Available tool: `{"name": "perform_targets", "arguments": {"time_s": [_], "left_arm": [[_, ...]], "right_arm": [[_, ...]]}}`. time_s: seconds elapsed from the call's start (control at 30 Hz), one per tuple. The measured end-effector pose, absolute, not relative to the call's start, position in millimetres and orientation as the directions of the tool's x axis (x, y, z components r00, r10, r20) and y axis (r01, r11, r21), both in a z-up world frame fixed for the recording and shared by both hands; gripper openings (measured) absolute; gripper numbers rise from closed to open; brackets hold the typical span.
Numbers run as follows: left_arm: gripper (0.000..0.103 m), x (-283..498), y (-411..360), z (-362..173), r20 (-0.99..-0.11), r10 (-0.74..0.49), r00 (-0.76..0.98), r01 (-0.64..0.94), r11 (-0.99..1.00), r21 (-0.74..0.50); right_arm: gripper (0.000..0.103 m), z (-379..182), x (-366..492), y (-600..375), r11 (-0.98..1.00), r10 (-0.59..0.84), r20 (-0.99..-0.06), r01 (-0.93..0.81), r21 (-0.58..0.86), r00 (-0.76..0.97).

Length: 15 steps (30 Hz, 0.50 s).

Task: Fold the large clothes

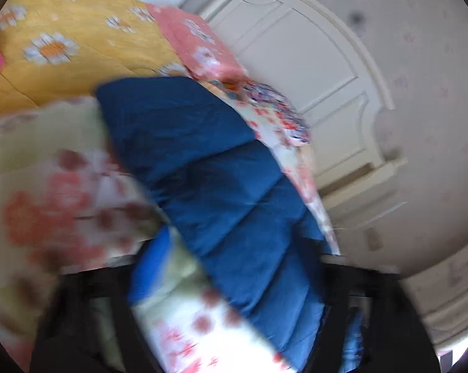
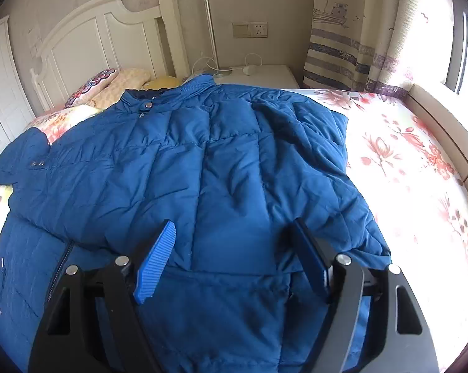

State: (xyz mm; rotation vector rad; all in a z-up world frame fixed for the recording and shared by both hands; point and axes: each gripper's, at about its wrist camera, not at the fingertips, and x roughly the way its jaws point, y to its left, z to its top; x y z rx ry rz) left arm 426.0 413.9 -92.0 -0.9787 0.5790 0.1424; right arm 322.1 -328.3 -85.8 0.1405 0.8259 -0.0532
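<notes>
The bed, under a floral sheet, fills both views, with a white headboard at the upper left of the right wrist view and a yellow daisy quilt at the upper left of the left wrist view. Spread across the bed is the blue puffer jacket, taking up most of the right wrist frame: collar toward the top centre, hem toward the bottom edge, so its long axis runs top to bottom, straight away from that claw. One sleeve lies folded over the body at centre right; another part sticks out at the left edge.

The right claw sits at bottom centre directly over the lower body of the jacket, its jaws spread apart with nothing pinched between them; the blue ribbed pad stands clear of the fabric as far as can be seen.

In the blurred left wrist view a quilted blue strip of the jacket, likely a sleeve or side panel, runs diagonally from the upper middle to the bottom centre, down into the left claw. Its jaws are part-closed, but the blur hides whether the pads actually bite the cloth, so the grip cannot be told.

Judging by this, the left hand is the nearer one to that strip and would carry it across the jacket's long axis.
</notes>
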Motion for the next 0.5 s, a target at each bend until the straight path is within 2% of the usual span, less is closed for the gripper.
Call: {"name": "perform_targets", "arguments": {"time_s": [0.03, 0.13, 0.2, 0.3, 0.4, 0.5], "left_arm": [[0.025, 427, 416, -97, -0.511, -0.144, 0.847, -0.369, 0.533, -0.761], [0.008, 420, 412, -94, -0.469, -0.098, 0.878, -0.356, 0.521, -0.776], [0.006, 409, 392, -73, -0.423, -0.06, 0.904, -0.312, 0.583, -0.75], [0.004, 392, 332, -20, -0.347, -0.041, 0.937, -0.203, 0.746, -0.634], [0.004, 382, 237, 31, -0.296, -0.142, 0.944, -0.006, 0.894, -0.448], [0.005, 374, 126, 51, -0.325, -0.297, 0.898, 0.216, 0.94, -0.263]], "right_arm": [[0.076, -86, 322, -328, 0.989, 0.008, -0.736, 0.102, 0.104, 0.676], [0.076, -86, 322, -328, 0.989, 0.011, -0.734, 0.102, 0.109, 0.679], [0.076, -86, 322, -328, 0.988, 0.014, -0.732, 0.101, 0.113, 0.681], [0.077, -87, 322, -328, 0.989, 0.019, -0.733, 0.097, 0.115, 0.68], [0.077, -86, 320, -328, 0.988, 0.021, -0.725, 0.096, 0.12, 0.689], [0.076, -84, 316, -332, 0.985, 0.023, -0.711, 0.105, 0.135, 0.703]]}}
